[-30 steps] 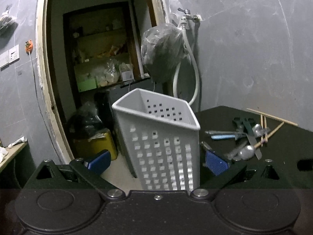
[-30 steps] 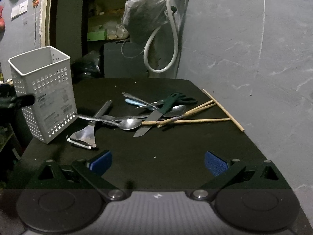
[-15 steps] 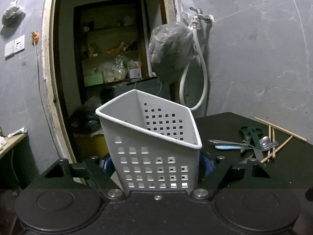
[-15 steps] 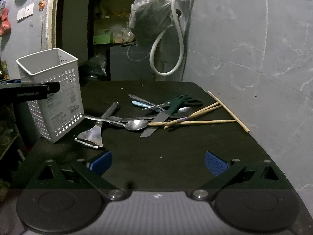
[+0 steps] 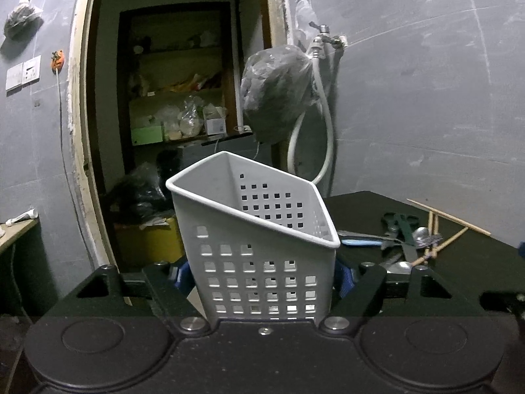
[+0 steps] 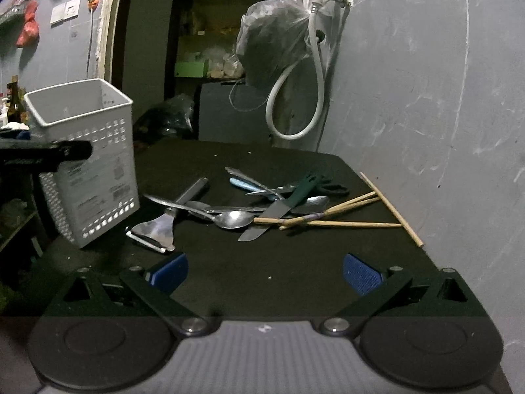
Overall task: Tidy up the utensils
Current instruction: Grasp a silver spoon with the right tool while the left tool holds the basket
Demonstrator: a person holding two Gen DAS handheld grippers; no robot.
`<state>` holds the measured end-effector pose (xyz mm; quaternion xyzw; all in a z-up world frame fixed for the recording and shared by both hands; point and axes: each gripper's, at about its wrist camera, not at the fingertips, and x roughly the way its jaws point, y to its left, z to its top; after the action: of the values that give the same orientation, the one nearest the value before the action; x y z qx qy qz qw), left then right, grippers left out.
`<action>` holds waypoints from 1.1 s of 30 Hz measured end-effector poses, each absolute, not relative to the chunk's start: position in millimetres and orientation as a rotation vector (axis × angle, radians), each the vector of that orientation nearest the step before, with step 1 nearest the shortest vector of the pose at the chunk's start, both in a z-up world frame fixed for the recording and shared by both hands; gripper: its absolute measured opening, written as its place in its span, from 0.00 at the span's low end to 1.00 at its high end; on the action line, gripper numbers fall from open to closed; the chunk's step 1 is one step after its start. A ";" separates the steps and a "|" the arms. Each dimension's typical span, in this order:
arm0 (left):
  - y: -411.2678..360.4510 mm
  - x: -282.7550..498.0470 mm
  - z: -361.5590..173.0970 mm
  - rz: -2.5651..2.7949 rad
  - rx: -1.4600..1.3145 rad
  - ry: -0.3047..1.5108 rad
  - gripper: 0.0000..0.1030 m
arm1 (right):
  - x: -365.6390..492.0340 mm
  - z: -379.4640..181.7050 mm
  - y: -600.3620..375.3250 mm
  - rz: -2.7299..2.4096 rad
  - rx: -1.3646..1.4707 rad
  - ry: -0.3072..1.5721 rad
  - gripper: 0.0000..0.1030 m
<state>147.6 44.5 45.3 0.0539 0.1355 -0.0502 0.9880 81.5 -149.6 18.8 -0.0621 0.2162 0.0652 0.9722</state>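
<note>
Both grippers were in view: the left gripper (image 5: 264, 279) had just been closing and clamped the white basket (image 5: 259, 256), tilted at the table's (image 6: 295, 279) left edge. The right gripper (image 6: 264, 271) stood apart, empty, before the utensils (image 6: 262, 210) heaped mid-table.

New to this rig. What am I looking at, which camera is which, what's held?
No robot arm here: a person holds a two-finger tool in each hand, each with a fisheye camera looking along its fingers. The black shapes low in each picture are the tool itself.

Left view: the left tool has just been closing and its blue pads now press the sides of the white basket.

Right view: the right tool is open and holds nothing. On the black table lie spoons, a knife, chopsticks, a peeler and scissors. The basket stands at the table's left edge.
</note>
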 end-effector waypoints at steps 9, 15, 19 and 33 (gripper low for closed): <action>32.4 87.6 43.9 -0.118 0.096 0.248 0.75 | 84.5 23.5 -151.4 0.166 -0.196 0.374 1.00; 24.9 66.1 44.4 -0.139 0.091 0.241 0.74 | 106.7 29.1 -139.0 0.233 -0.338 0.305 0.97; 23.9 58.4 43.9 -0.150 0.081 0.240 0.74 | 130.2 25.8 -128.0 0.285 -0.392 0.319 0.89; 24.1 49.3 44.0 -0.157 0.073 0.241 0.74 | 192.7 12.5 -81.1 0.547 -0.460 0.339 0.50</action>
<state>49.3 24.1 44.0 0.0364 0.1202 -0.0783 0.9890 192.7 -81.1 12.5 -0.2241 0.1651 0.2664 0.9228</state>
